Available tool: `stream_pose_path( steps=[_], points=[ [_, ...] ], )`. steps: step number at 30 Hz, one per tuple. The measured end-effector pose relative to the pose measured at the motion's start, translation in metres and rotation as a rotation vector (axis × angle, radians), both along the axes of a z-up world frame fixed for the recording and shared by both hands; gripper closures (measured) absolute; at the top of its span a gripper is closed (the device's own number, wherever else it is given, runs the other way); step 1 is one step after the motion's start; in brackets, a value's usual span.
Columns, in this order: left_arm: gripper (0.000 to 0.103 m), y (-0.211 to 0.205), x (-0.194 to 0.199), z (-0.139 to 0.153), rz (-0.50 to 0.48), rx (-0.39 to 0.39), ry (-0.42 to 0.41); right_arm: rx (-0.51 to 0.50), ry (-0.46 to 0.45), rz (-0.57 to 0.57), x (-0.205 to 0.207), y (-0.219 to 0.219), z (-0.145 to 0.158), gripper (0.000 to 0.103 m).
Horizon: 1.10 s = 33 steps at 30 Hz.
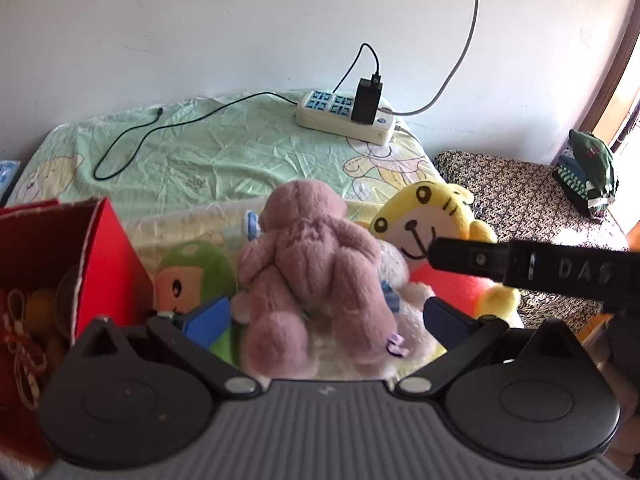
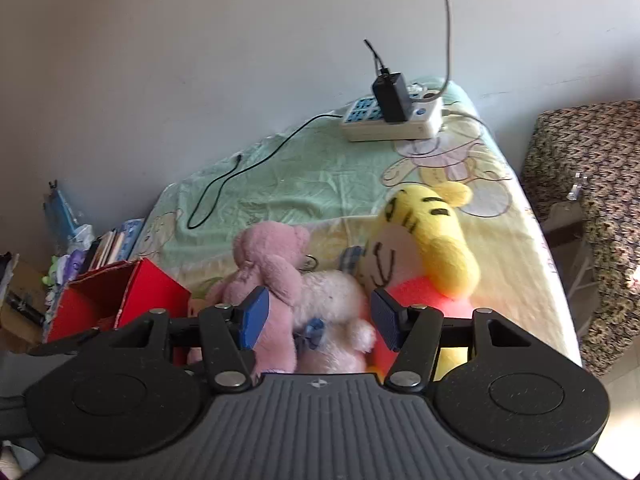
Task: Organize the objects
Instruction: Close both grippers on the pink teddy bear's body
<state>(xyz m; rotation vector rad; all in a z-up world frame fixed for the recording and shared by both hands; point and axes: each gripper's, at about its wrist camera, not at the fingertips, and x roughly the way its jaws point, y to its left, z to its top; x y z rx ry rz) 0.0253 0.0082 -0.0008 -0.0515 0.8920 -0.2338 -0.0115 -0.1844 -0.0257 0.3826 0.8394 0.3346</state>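
Note:
A mauve plush bear [image 1: 312, 276] lies face down on the bed sheet [image 1: 208, 152], between the wide-apart blue pads of my open left gripper [image 1: 326, 318]. Around it lie a green-hooded doll [image 1: 192, 276], a white plush [image 1: 404, 280] and a yellow tiger plush [image 1: 424, 216]. An open red box [image 1: 108, 264] stands at the left. My right gripper [image 2: 320, 320] is open around the white plush [image 2: 332, 292]; its left pad is against the pink bear [image 2: 268, 264], with the tiger [image 2: 432, 240] on the right. Its black body [image 1: 520, 264] crosses the left wrist view.
A white power strip [image 1: 344, 118] with a black charger [image 1: 366, 100] and a trailing cable lies at the bed's far edge by the wall. A patterned bench [image 1: 520, 200] with folded green clothes [image 1: 592, 176] stands on the right. Books [image 2: 108, 248] are stacked beyond the red box [image 2: 120, 296].

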Motion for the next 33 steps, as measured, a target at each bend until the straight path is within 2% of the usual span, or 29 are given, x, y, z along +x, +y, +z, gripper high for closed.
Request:
stream_pose_path(
  steps=[4, 12, 24, 27, 28, 30, 33],
  points=[
    [0.001, 0.005, 0.020, -0.014, -0.018, -0.038, 0.048, 0.061, 0.031, 0.067, 0.030, 0.008, -0.003, 0.043],
    [0.001, 0.009, 0.043, -0.025, -0.031, -0.074, 0.089, 0.073, 0.078, 0.191, 0.057, 0.024, -0.014, 0.042],
    [0.001, 0.013, 0.061, -0.045, -0.004, -0.079, 0.178, 0.052, 0.097, 0.217, 0.071, 0.033, -0.026, 0.042],
    [0.008, 0.012, 0.063, -0.046, -0.004, -0.078, 0.176, 0.054, 0.096, 0.232, 0.075, 0.037, -0.031, 0.043],
    [0.013, 0.011, 0.064, -0.046, -0.009, -0.082, 0.181, 0.057, 0.099, 0.233, 0.077, 0.038, -0.033, 0.044],
    [0.016, 0.011, 0.065, -0.048, -0.011, -0.085, 0.190, 0.077, 0.105, 0.243, 0.078, 0.040, -0.037, 0.059],
    [0.020, 0.010, 0.063, -0.046, -0.013, -0.080, 0.181, 0.101, 0.102, 0.248, 0.077, 0.041, -0.036, 0.063]
  ],
)
